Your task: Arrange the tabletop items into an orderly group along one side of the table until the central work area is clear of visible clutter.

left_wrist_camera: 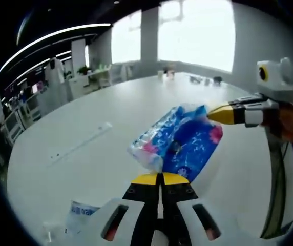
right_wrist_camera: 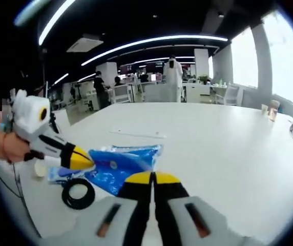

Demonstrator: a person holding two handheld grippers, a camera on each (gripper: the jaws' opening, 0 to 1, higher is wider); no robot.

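A blue plastic packet (left_wrist_camera: 180,141) with pink and white print hangs over the white table (left_wrist_camera: 100,118), stretched between both grippers. My left gripper (left_wrist_camera: 162,178) has its yellow tips shut on the packet's near edge. My right gripper (left_wrist_camera: 223,114), held by a hand, comes in from the right and is shut on the far corner. In the right gripper view the same packet (right_wrist_camera: 116,166) lies in front of my right gripper (right_wrist_camera: 153,178), and the left gripper (right_wrist_camera: 80,159) pinches its left end.
A black ring (right_wrist_camera: 78,193) and a small white round object (right_wrist_camera: 40,168) lie by the packet. A clear bag with a blue label (left_wrist_camera: 82,210) sits near the table edge. A long thin strip (left_wrist_camera: 80,144) lies mid-table. Small items (left_wrist_camera: 203,79) stand at the far end.
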